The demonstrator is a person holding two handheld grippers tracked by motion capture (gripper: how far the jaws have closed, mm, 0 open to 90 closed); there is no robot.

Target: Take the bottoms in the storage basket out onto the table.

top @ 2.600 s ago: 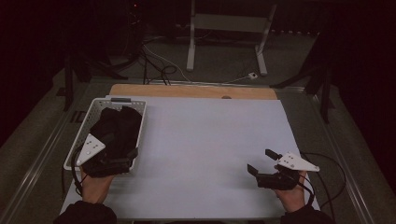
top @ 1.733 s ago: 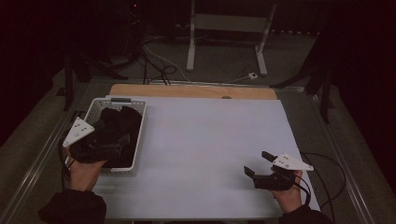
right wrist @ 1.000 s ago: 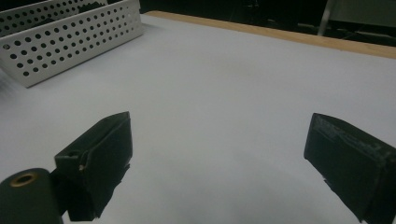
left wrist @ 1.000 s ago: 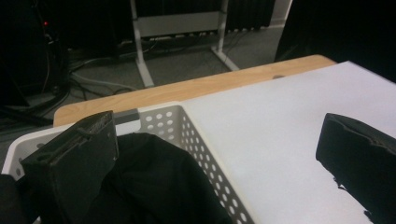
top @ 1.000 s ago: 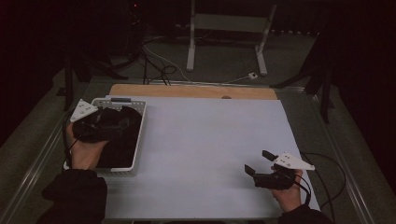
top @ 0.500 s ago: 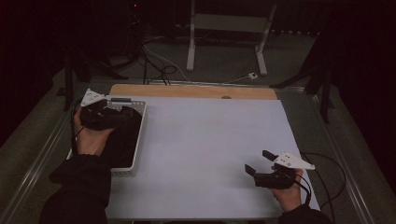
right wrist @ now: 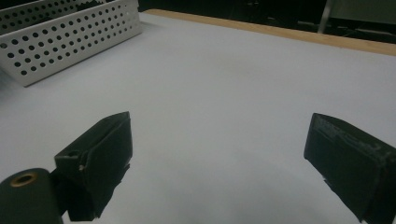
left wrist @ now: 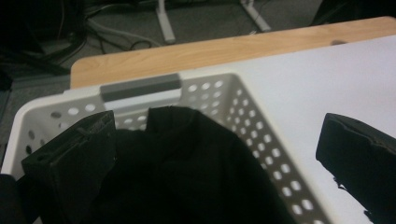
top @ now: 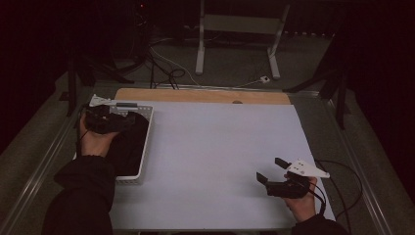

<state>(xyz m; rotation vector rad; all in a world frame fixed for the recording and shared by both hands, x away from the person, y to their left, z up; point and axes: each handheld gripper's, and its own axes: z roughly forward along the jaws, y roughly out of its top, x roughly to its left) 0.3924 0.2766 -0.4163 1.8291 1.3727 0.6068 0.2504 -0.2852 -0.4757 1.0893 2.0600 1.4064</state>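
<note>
Since the earlier high view, the left tongs (top: 128, 120) have travelled from the near end of the white perforated plastic basket (top: 145, 147) up to its far end, while the right tongs (top: 274, 170) have kept their place on the near right of the bench.

Nearest the person, the right tongs sit low over the pale grey bench top (top: 220, 147), jaws wide apart with nothing between them; in the right gripper view bare surface lies between the two black jaws and the basket (right wrist: 70, 37) stands well off. They are idle and can stay so.

Farther out at the left, the left tongs (left wrist: 215, 154) hang over the black crumpled cloth garment (left wrist: 177, 168) that fills the basket (left wrist: 261, 140). Their jaws stand apart, one over the cloth near the left wall, the other out past the right wall above the bench, so they grip nothing.

To do this pick well, I judge the left hand should shift inward until both jaws straddle a raised fold, such as the peak just under the grey handle strip (left wrist: 140, 86), then sink into the cloth before closing. Lifting straight up should clear the rim; a shallow pinch risks slipping, and a sideways drag could pull the light basket along.

Beyond the basket runs the bare wooden edge of the bench (top: 200, 95).
</note>
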